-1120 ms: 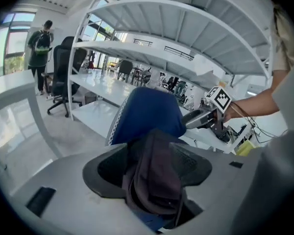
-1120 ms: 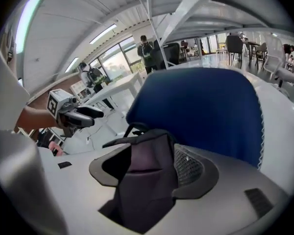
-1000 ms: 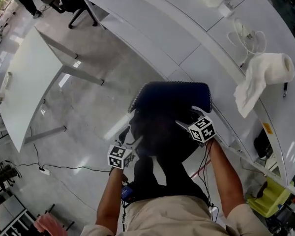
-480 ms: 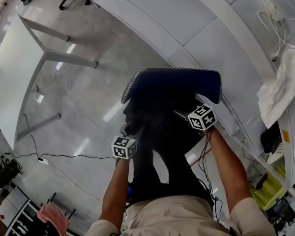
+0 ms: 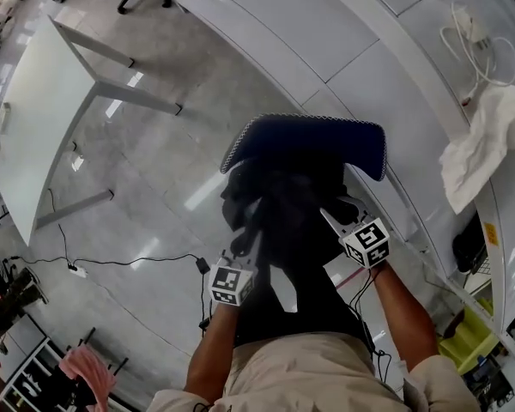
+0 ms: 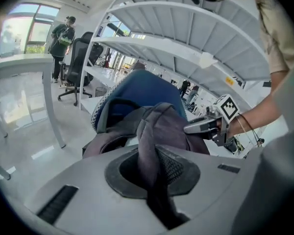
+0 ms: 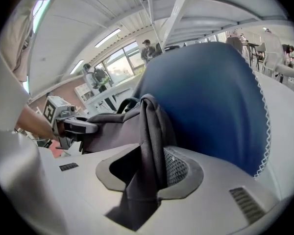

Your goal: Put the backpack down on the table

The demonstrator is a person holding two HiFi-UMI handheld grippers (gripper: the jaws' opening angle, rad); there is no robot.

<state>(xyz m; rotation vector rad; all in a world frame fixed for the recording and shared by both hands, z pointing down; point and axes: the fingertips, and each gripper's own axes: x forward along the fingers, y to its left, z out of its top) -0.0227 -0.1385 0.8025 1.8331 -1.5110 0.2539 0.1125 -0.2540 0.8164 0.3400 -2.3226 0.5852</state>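
Note:
A dark grey backpack [image 5: 287,217] rests on a chair with a blue mesh back [image 5: 305,140], below me. My left gripper [image 5: 245,245] is shut on a fold of the backpack strap [image 6: 149,148], which runs up between its jaws. My right gripper [image 5: 336,220] has just been closing, and its jaws now pinch another strap fold [image 7: 149,141]. Each gripper shows in the other's view: the right gripper [image 6: 202,126] and the left gripper [image 7: 77,126] sit on opposite sides of the bag. The blue chair back [image 7: 210,102] rises just behind the bag.
A long white table [image 5: 386,75] curves along the right, carrying a white cloth [image 5: 481,144] and white cables [image 5: 476,45]. Another white table [image 5: 34,118] stands at the left. A black cable [image 5: 112,264] lies on the glossy floor. People stand far off by the windows.
Both grippers have drawn back toward my body and gone from open to closed on the backpack's straps. The view has shifted a little.

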